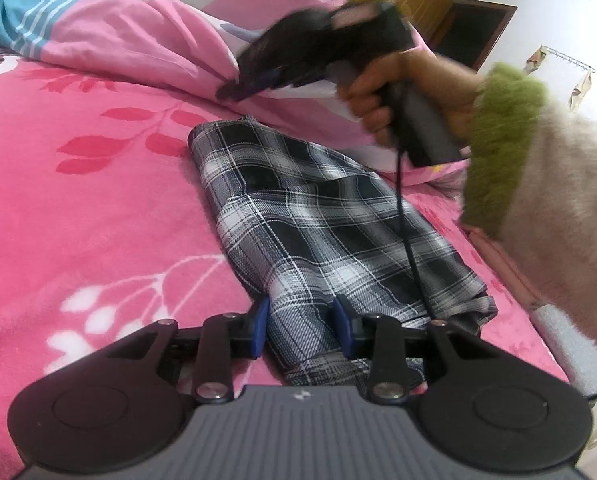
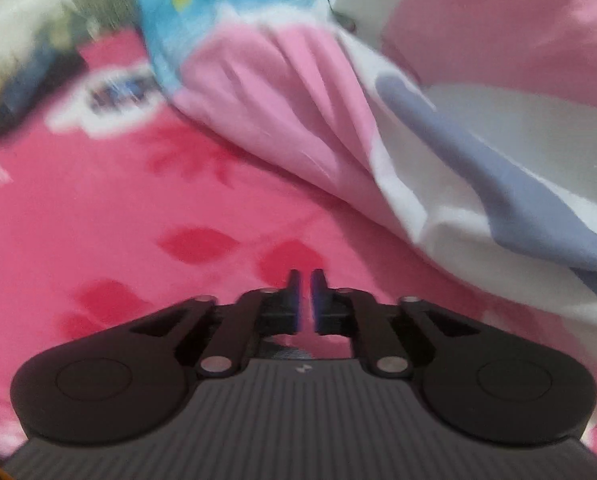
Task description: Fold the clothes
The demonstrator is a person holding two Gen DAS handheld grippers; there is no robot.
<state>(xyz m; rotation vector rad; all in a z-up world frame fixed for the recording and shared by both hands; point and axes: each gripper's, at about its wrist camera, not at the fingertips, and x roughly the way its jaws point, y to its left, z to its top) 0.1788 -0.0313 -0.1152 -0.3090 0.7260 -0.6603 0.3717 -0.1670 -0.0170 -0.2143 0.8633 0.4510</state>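
Observation:
A black-and-white plaid garment (image 1: 318, 216) lies folded into a long strip on the pink bed. My left gripper (image 1: 302, 326) is at its near end, and a bunched fold fills the gap between the blue pads (image 1: 260, 328), which press on it from both sides. My right gripper (image 1: 230, 92), blurred, is held by a hand (image 1: 374, 108) above and beyond the garment's far end. In the right wrist view the right gripper (image 2: 305, 280) has its fingers a narrow gap apart, with nothing between them and only blanket beyond.
A pink floral blanket (image 1: 78, 200) covers the bed. A heaped pink, white and blue quilt (image 1: 138, 40) lies just behind the garment, close on the right gripper's right (image 2: 298, 120). The right gripper's cable (image 1: 408, 240) hangs across the garment. The bed edge (image 1: 518, 280) runs at the right.

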